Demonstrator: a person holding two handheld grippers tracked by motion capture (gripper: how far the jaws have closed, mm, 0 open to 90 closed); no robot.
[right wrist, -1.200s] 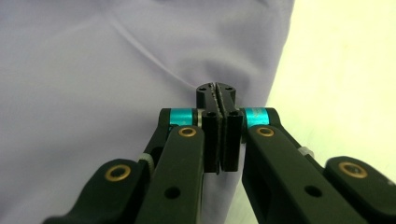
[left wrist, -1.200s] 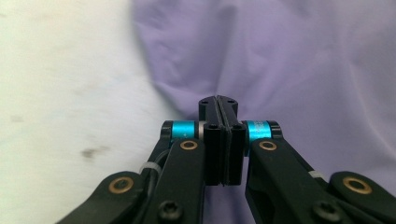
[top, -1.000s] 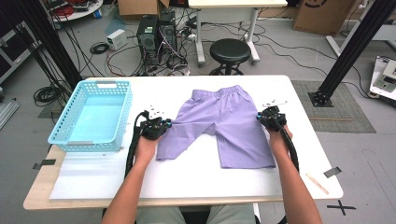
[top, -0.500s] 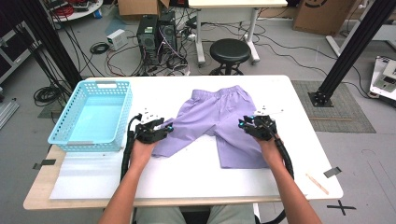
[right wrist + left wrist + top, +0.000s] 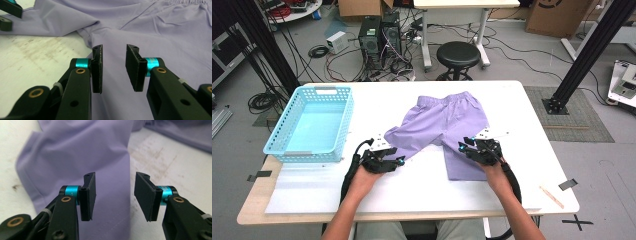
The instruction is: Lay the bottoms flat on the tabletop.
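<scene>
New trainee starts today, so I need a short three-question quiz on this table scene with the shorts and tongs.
1. True or false: the lilac cloth shorts lie inside the light blue plastic basket.
2. Which leg does the left tongs hover over: A the person's left, B the person's right?
3. Are the right tongs open or shut?

Key: 1 false, they lie on the white table; 2 A; 3 open, nothing gripped.

2 bare forearms reaching in from below, left tongs [image 5: 384,159] with jaws parted and nothing gripped, right tongs [image 5: 481,147] likewise parted, both held low, angled slightly inward
</scene>
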